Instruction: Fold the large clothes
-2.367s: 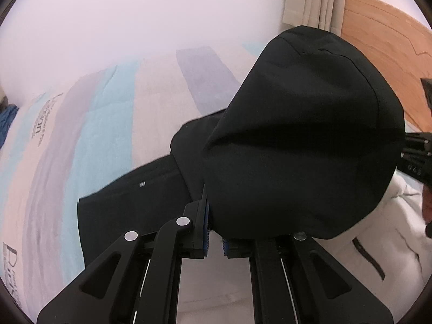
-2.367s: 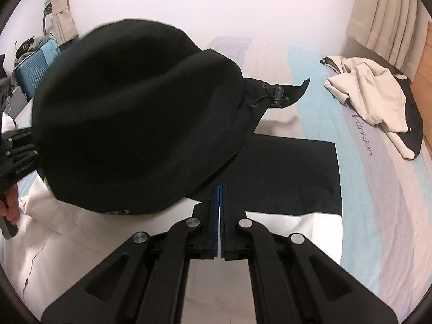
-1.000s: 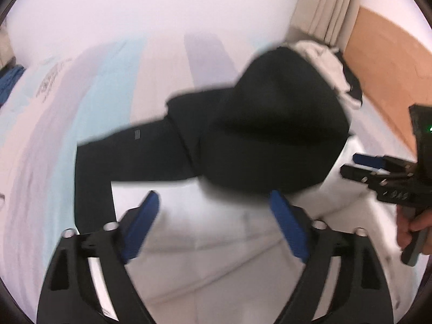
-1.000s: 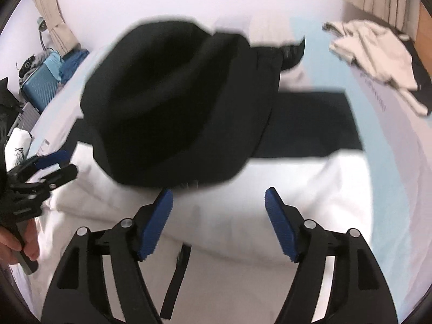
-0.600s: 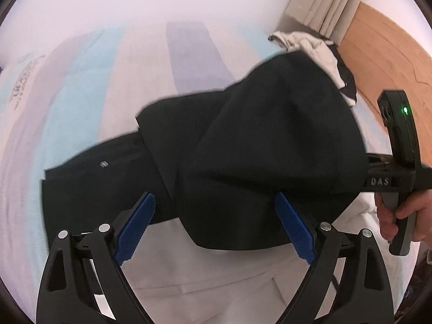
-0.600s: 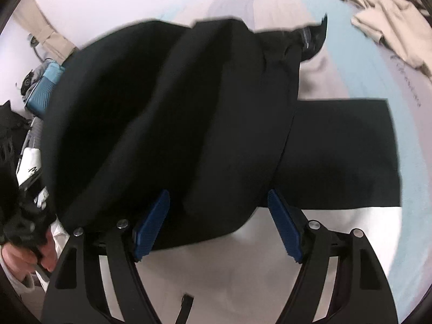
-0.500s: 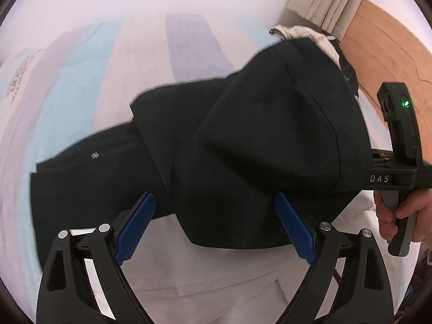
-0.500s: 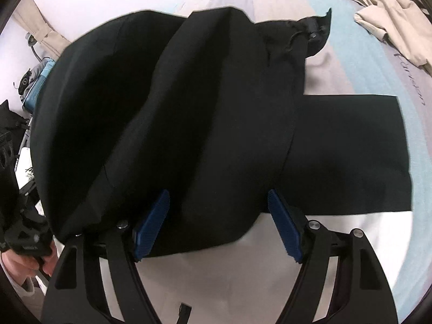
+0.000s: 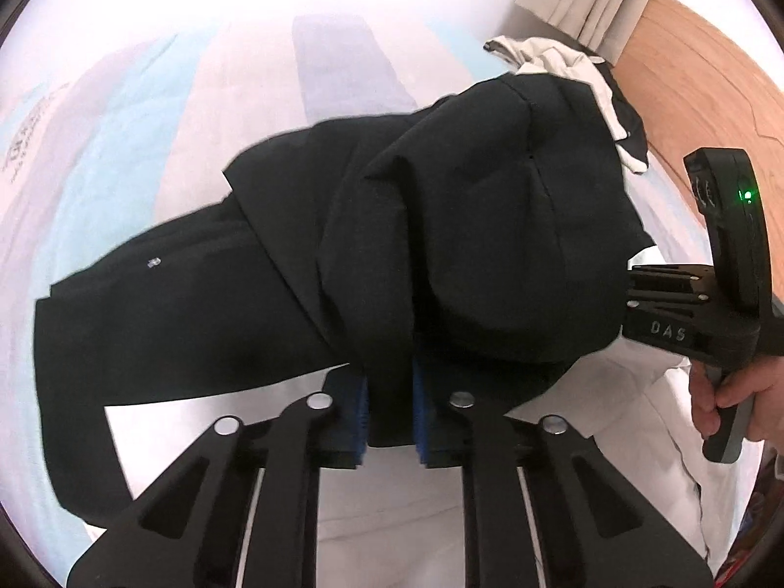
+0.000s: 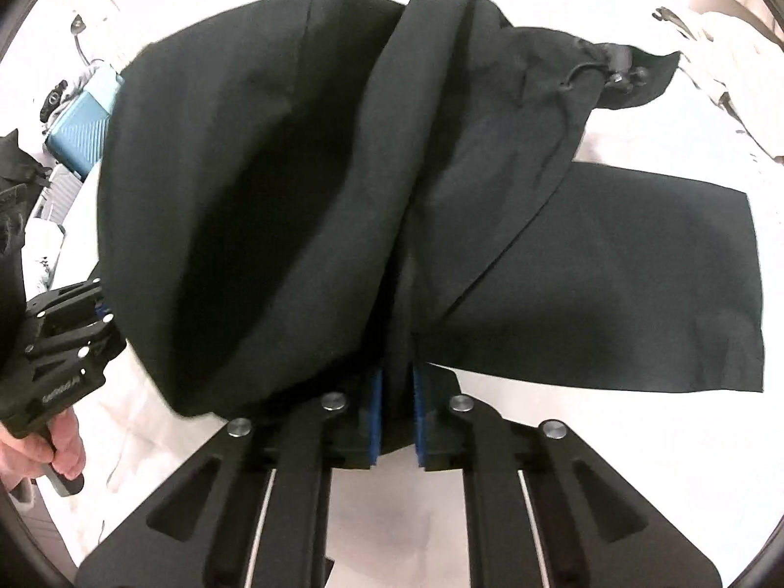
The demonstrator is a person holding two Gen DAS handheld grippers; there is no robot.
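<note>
Black hood (image 9: 490, 225) of the jacket lies bunched over its white body (image 10: 490, 504) on the striped bed (image 9: 122, 112). Left hand-held gripper (image 9: 389, 421) and right hand-held gripper (image 10: 394, 416), jaws just closing, each clamp hood fabric. Sleeves appear folded in; hood fold and final halving remain.

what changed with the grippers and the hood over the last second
Both grippers moved in on the black hood and their jaws have just been closing: the left gripper and right gripper now each pinch its near edge. The black sleeves, the white jacket body and the beige garment stayed put.
</note>
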